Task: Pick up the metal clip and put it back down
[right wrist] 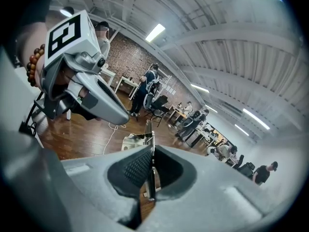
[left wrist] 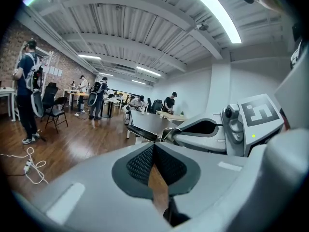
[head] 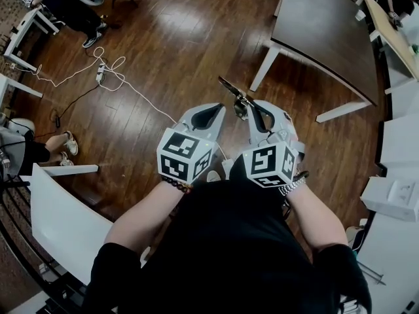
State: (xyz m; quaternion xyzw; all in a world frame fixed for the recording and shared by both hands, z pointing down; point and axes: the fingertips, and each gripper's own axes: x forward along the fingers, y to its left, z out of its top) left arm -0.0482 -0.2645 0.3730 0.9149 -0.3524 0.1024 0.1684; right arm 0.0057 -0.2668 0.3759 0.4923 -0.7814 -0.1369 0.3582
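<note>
Both grippers are held side by side in front of the body, high above the wooden floor. A thin, dark metal clip [head: 232, 91] sticks out forward and to the left from the tips of my right gripper [head: 251, 110], which is shut on it. In the right gripper view the clip [right wrist: 150, 146] stands edge-on between the closed pads. My left gripper [head: 208, 114] is shut with nothing in it, its tips just left of the clip. The left gripper view shows its jaws [left wrist: 153, 148] meeting, with the clip [left wrist: 144, 132] and right gripper [left wrist: 212, 132] beyond them.
A dark table [head: 327, 25] with white legs stands at the upper right. A white cable with a power strip [head: 100, 72] lies on the floor at the upper left. White desks [head: 65, 221] [head: 399, 195] flank the person. Other people sit or stand along the room's edges.
</note>
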